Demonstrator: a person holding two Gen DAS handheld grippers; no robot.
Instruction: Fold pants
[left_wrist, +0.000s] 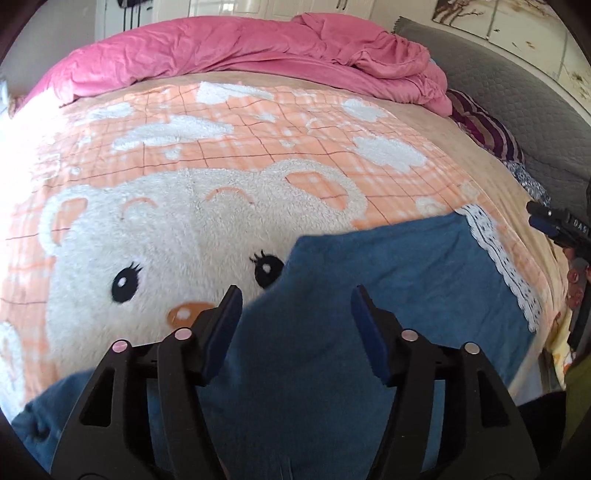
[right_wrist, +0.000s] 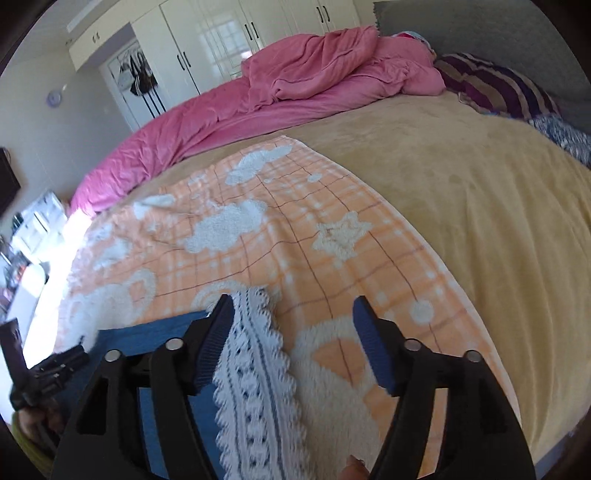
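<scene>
1. Left wrist view: left claw (left_wrist: 295, 295), fingers spread apart, nothing between the pads. It hangs over the blue pants (left_wrist: 388, 288), which fill the lower middle of the view and run under and past both fingers.
2. Pants, position: spread flat on the bear blanket (left_wrist: 184, 221) that covers the bed (right_wrist: 480, 203). Blue cloth extends from the lower left, beneath the left claw, up and to the right, ending in a white lace hem (left_wrist: 498, 266).
3. Long axis, as judged: from lower left to upper right in the left wrist view, with the lace hem at the right-hand end, nearest the other claw.
4. Right wrist view: right claw (right_wrist: 293, 314), fingers likewise spread, holding nothing. The lace hem (right_wrist: 255, 369) lies directly between and below its fingers, close to the left-hand finger; blue pant fabric (right_wrist: 147, 336) sits to the left of it.
5. Nearness: the right claw is the nearer to the lace end; the left claw sits over the mid-body of the garment. Whether either claw touches the cloth cannot be told.
6. Surroundings: pink duvet (left_wrist: 240, 48) bunched along the far side of the bed, well apart from the pants; striped pillow (right_wrist: 495, 85) at the far right.
</scene>
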